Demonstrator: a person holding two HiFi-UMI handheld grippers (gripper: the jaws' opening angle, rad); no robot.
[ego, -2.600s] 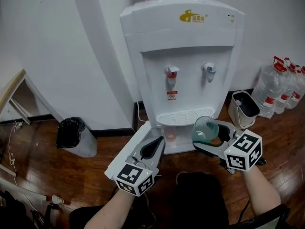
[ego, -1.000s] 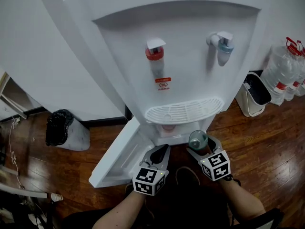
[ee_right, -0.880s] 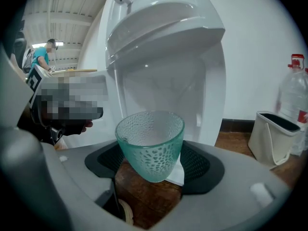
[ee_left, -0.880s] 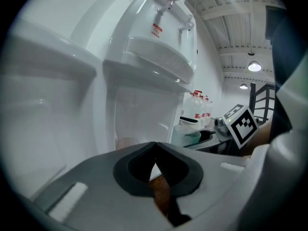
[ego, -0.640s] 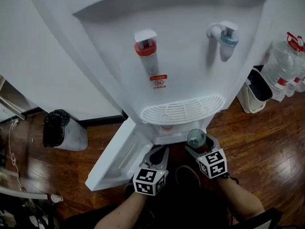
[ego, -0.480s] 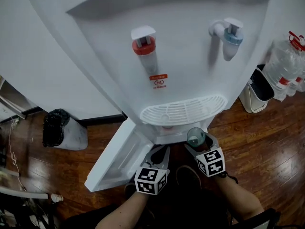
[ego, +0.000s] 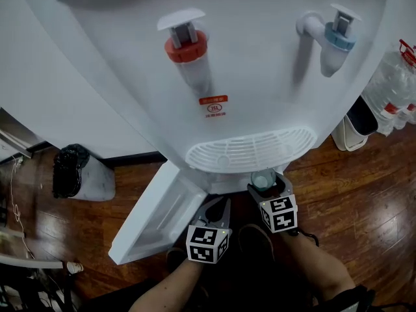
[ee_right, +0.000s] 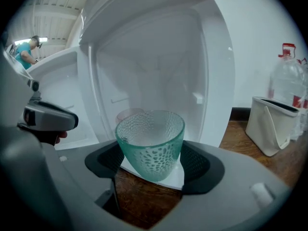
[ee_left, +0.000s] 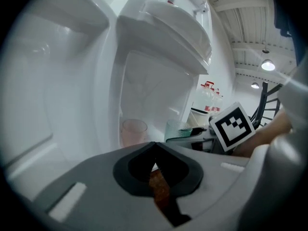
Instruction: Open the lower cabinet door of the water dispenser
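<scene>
**Lower cabinet door (ego: 156,213): open, hanging left of the water dispenser (ego: 260,77)**

Left gripper (ego: 220,205) sits in front of the dispenser's open cabinet, jaws shut, empty. Right gripper (ego: 264,186) is beside it, under the dispenser's drip tray (ego: 250,151), jaws clamping a green glass cup (ego: 262,178). Risk: going in high, the cup rim clips the tray, or it knocks the pink cup (ee_left: 134,130) inside.

Low before a tall white plastic water dispenser (ego: 260,77) on a brown wooden floor (ego: 364,194).

Flat white lower cabinet door (ego: 153,216) swung out leftward; small pink tumbler (ee_left: 133,131) inside the compartment behind. In front, left gripper (ego: 220,203) beside right gripper (ego: 264,182), green dimpled glass cup (ee_right: 150,141) between the right fingers (ee_right: 204,165). Black-bagged bin (ego: 68,168) far left; beige open bin (ego: 354,125) and clear plastic water jugs (ego: 390,90) far right.
</scene>
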